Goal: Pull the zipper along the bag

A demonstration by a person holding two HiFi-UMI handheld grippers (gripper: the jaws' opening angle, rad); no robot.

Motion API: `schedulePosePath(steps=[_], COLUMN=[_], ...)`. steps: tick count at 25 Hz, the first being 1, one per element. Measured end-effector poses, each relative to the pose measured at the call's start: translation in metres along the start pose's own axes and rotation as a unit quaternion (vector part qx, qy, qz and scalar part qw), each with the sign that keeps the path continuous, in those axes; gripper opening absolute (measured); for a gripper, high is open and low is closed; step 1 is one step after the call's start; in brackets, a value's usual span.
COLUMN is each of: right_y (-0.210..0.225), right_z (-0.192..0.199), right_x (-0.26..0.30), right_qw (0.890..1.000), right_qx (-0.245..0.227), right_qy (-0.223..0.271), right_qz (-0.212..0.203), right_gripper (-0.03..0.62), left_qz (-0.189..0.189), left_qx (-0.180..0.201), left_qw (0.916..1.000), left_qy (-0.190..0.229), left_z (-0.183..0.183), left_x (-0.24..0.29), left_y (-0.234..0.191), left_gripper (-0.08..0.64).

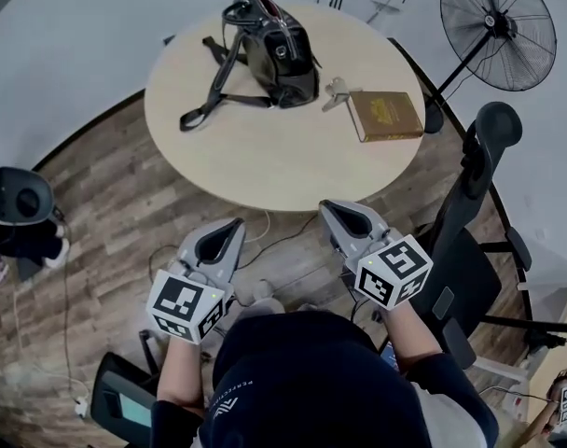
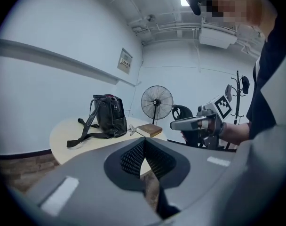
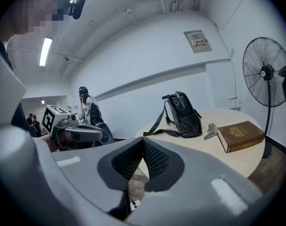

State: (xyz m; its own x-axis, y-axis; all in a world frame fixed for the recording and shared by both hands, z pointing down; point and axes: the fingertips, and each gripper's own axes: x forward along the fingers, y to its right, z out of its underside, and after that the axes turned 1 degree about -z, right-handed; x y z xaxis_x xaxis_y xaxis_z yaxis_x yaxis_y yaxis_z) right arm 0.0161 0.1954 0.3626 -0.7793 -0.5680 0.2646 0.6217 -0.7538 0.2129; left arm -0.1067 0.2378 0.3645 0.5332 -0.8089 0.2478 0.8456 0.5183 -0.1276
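- You hold both grippers low in front of your body, over the wooden floor point(image 1: 106, 203) and short of the tabletop's near edge, both pointing slightly down toward it.
- Your left gripper point(image 1: 235, 224) has its jaws pressed together on nothing; your right gripper point(image 1: 332, 205) is the same, closed and empty.
- The two sit side by side and apart, each with its marker cube up.
- The round table point(image 1: 265, 157) is bare along its near edge.
- The black bag point(image 1: 279, 54) stands upright near the far edge, well beyond both grippers. A reddish strip shows along its top, and its strap point(image 1: 209, 96) trails toward the left edge.
- A brown book point(image 1: 386, 115) lies flat near the right edge, just beside the bag.
- An office chair point(image 1: 470, 250) crowds your right side; a fan point(image 1: 498, 28) stands beyond the table's far right.
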Motion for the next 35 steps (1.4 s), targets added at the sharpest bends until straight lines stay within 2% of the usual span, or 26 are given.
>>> schedulePosePath(steps=[7,13,19,21,23,30,35], right_y=[0.017,0.052,0.099,0.115,0.128,0.175,0.203], right_z=[-0.015,-0.029,-0.051,-0.057,-0.062,-0.082,-0.083], right_x=[0.038,0.062,0.089,0.099,0.108,0.132,0.147], right_qw=[0.999,0.998,0.998,0.998,0.999,0.999,0.999], right_qx=[0.005,0.008,0.007,0.009,0.010,0.012,0.026], right_qy=[0.002,0.009,0.021,0.019,0.016,0.022,0.024], right_qz=[0.041,0.063,0.061,0.056,0.048,0.027,0.009], right_gripper=[0.003,0.003,0.005,0.038,0.037,0.038,0.063], left_qz=[-0.002,0.015,0.009,0.005,0.001,-0.022,-0.043], left_qx=[0.087,0.131,0.184,0.204,0.224,0.307,0.373], left_qw=[0.9960,0.9907,0.9821,0.9781,0.9739,0.9499,0.9208], left_qy=[-0.023,-0.035,-0.039,-0.038,-0.039,-0.055,-0.104], left_z=[-0.013,-0.031,-0.069,-0.085,-0.100,-0.147,-0.159], left_x=[0.019,0.061,0.117,0.136,0.153,0.210,0.246], left_y=[-0.050,-0.068,-0.087,-0.095,-0.099,-0.112,-0.122], left_gripper=[0.043,0.080,0.138,0.157,0.168,0.207,0.212])
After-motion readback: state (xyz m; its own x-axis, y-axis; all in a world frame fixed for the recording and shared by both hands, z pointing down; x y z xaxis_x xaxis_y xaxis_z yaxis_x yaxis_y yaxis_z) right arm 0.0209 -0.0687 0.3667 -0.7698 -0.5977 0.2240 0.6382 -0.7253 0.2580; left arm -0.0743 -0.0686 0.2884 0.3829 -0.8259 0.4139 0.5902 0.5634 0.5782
